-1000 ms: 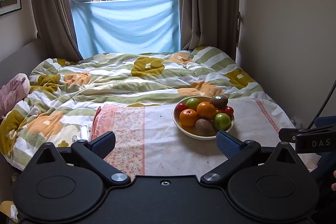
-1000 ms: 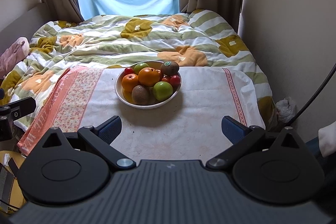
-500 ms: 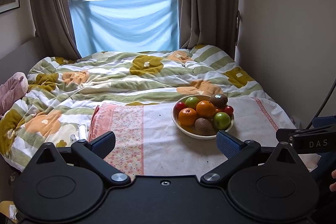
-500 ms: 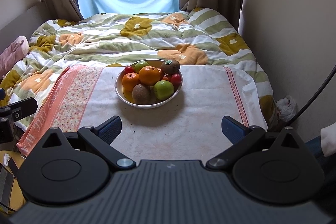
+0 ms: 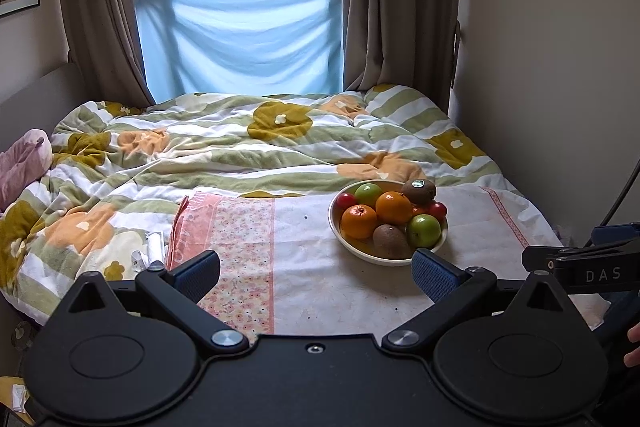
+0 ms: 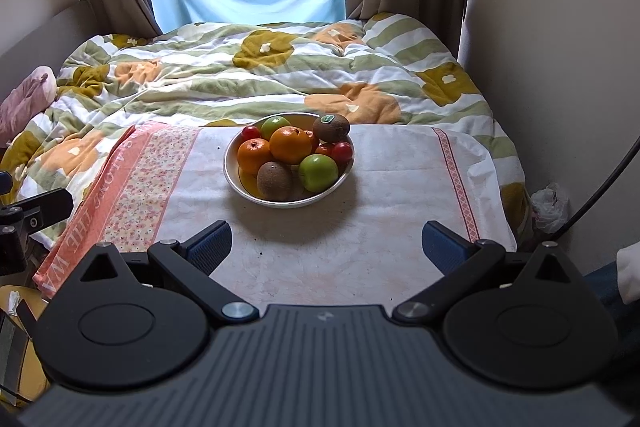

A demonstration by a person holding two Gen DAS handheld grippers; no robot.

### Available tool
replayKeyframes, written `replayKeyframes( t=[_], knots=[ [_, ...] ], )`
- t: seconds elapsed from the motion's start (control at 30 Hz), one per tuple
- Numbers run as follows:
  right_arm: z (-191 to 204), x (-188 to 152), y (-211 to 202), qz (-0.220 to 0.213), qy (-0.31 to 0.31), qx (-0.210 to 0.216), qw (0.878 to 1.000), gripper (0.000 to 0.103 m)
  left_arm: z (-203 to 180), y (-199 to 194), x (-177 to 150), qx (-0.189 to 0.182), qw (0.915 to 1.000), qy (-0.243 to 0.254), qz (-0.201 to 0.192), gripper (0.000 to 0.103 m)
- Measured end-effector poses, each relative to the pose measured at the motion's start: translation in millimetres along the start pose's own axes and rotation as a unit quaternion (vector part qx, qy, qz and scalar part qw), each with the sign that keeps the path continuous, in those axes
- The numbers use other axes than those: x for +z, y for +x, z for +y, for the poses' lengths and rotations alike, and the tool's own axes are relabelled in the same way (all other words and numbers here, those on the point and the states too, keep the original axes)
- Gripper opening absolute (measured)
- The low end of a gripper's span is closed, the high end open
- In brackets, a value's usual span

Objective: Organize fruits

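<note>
1. Where the left wrist camera looks, finds every fruit in sight heaped in the white bowl (image 5: 384, 261) on the tablecloth (image 5: 304, 227) spread over the quilt (image 5: 240, 147): oranges (image 5: 394, 207), kiwis (image 5: 391, 241), green apples (image 5: 424, 230) and small red fruits (image 5: 346, 201). Shows none loose on cloth or bedding. Fits a gathering-in already over, or equally a sorting out of the bowl yet to come; cannot be settled from this. Shows the left gripper (image 5: 316, 271) low and level, short of the bowl and mostly to its left, fingers spread wide with nothing between them.
2. Seen from the right wrist camera, gives the same pile, a kiwi perched on the far rim. Places the right gripper (image 6: 328, 243) higher, tilted down toward the cloth, well short of the bowl, fingers likewise wide apart and gripping nothing.
</note>
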State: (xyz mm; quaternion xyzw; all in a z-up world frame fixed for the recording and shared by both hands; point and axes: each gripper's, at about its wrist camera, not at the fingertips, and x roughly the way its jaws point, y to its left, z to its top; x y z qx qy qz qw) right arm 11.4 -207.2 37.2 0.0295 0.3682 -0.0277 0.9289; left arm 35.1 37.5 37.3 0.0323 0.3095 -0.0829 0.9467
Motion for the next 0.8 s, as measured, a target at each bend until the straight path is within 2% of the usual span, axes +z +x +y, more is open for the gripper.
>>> replayKeyframes(
  t=[0.8],
  knots=[
    [2.7, 2.4, 9.4, 0.006, 0.001, 0.001, 1.000, 0.103, -0.7, 11.9, 8.7, 0.006, 0.9999, 0.002, -0.008, 0.103]
  ],
)
